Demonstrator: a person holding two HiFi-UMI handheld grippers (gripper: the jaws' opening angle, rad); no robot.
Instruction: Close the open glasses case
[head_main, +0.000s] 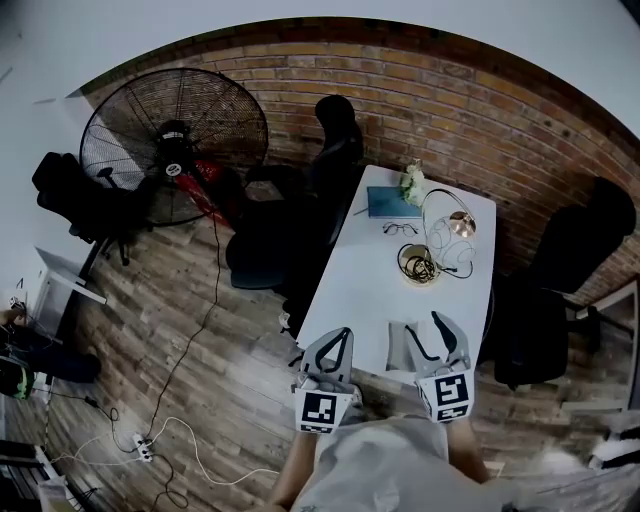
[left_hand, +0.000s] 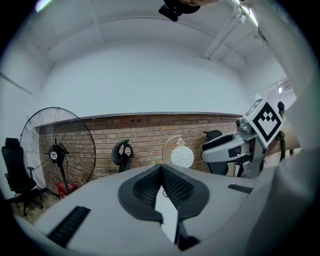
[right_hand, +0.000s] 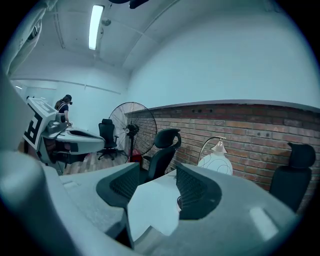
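I hold both grippers low over the near edge of the white table; my left gripper has its jaws drawn together so that the tips meet, with nothing between them; my right gripper, just beside it on the right, has its jaws well apart, and only bare tabletop shows through the gap; the teal glasses case lies at the far end of the table, well ahead of both grippers and touched by neither, too small here for me to tell how its lid stands; a pair of glasses rests just nearer to me than the case; ahead of my right gripper, nearer than the glasses, sits a round bowl holding a coiled cable, with a wire-framed lamp beside it; far off to the left of my left gripper stands a large black fan on the wooden floor.
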